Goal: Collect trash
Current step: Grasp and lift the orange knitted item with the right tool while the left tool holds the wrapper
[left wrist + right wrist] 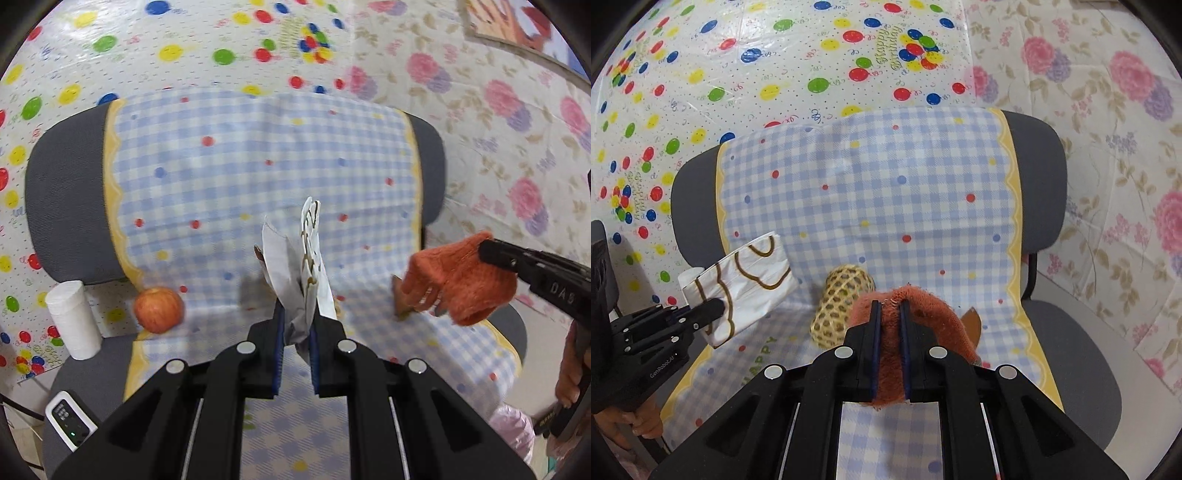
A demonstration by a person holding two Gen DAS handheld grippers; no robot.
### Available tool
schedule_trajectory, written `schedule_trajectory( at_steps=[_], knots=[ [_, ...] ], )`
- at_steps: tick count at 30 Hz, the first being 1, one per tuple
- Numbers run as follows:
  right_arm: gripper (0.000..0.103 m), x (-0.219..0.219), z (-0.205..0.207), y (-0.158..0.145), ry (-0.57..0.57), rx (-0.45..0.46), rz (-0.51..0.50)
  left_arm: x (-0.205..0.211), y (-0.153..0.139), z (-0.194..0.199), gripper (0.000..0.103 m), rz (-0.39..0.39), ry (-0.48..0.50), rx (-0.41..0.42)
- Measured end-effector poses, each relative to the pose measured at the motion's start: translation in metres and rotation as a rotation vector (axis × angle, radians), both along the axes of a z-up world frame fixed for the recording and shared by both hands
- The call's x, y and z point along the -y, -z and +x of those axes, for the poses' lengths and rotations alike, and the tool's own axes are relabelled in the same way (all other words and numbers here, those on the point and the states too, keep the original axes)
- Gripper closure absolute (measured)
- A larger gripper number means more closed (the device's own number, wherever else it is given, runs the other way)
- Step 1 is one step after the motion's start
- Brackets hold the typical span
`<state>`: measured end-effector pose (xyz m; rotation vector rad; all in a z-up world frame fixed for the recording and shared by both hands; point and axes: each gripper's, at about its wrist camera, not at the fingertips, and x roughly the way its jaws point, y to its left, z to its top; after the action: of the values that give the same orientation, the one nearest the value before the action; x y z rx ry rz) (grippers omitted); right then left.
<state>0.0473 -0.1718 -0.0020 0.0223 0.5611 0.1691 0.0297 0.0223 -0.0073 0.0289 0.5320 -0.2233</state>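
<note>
My left gripper (295, 314) is shut on a crumpled white paper wrapper with brown wavy lines (310, 254), held above the checked cloth on the chair; the wrapper also shows in the right wrist view (746, 284). My right gripper (886, 310) is shut on an orange knitted glove (923, 314), lifted just above the seat; the glove also shows in the left wrist view (458, 280). A brown scrap (973, 321) lies on the cloth under the glove.
A red apple (159, 310) and a white paper cup (74, 317) sit at the seat's left edge. A yellow netted object (842, 302) lies on the blue checked cloth (886, 192). A white device (70, 417) and a pink bag (517, 435) are nearby.
</note>
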Motion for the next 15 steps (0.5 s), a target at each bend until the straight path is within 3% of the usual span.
schedule_trajectory(
  at_steps=[15],
  knots=[
    [0.093,0.065,-0.090,0.018,0.192,-0.013,0.012,0.100,0.018,-0.056,0.094,0.048,0.266,-0.003]
  ],
)
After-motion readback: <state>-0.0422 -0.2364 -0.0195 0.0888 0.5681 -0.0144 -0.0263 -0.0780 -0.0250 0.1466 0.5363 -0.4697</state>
